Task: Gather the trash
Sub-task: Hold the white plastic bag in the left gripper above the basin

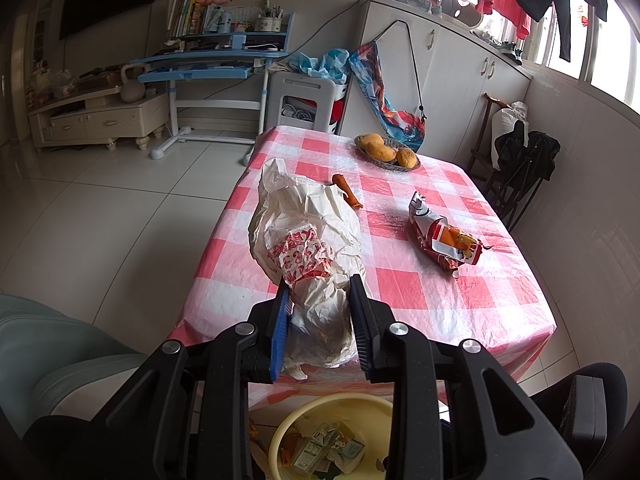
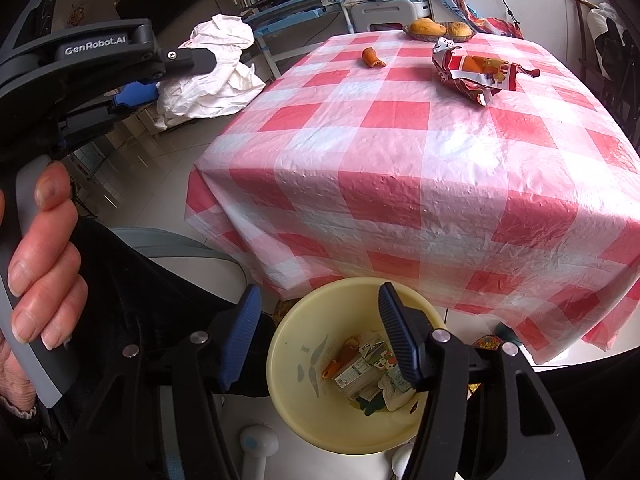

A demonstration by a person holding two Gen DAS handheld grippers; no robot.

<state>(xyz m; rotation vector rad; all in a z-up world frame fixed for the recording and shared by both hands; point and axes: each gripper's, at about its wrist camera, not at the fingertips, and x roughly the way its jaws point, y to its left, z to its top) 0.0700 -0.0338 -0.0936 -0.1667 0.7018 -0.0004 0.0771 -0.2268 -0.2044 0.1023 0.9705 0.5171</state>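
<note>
My left gripper (image 1: 318, 284) is shut on a crumpled white paper bag with red print (image 1: 308, 240), held in the air off the table's near left corner; the right wrist view shows the bag (image 2: 212, 76) and the left gripper (image 2: 176, 68) beside the table. A crumpled red snack wrapper (image 1: 446, 236) (image 2: 478, 74) and a small orange scrap (image 1: 346, 192) (image 2: 373, 58) lie on the checkered table. My right gripper (image 2: 316, 308) is open and empty above a yellow bin (image 2: 304, 392) that holds cartons and scraps; the bin also shows in the left wrist view (image 1: 288, 432).
A red-and-white checkered tablecloth (image 2: 420, 168) covers the table. A basket of mangoes (image 1: 386, 152) stands at the far edge. A grey chair (image 1: 60, 352) is at left, a dark chair (image 1: 524, 160) at right. A blue desk (image 1: 212, 64) stands beyond.
</note>
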